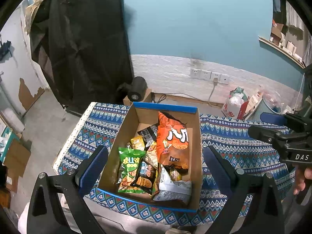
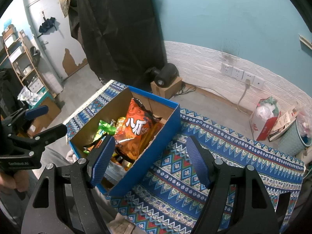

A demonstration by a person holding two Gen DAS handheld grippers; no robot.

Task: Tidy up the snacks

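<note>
Two tools, left tool [image 1: 154, 167] and right tool [image 2: 150, 159], gape wide, empty, above one snack-filled box [image 1: 167, 109].

Both wrist cams angled down, close over table [image 1: 234, 136]; left looks straight into snack box [image 1: 197, 156]; right views it from right side; box shared.

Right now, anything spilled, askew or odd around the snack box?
Nothing spilled. The snacks sit jumbled inside the blue cardboard box, with the big orange bag leaning upright above the green bag and the rest. The patterned tablecloth beside the box is bare. Both grippers hover open, holding nothing.
</note>
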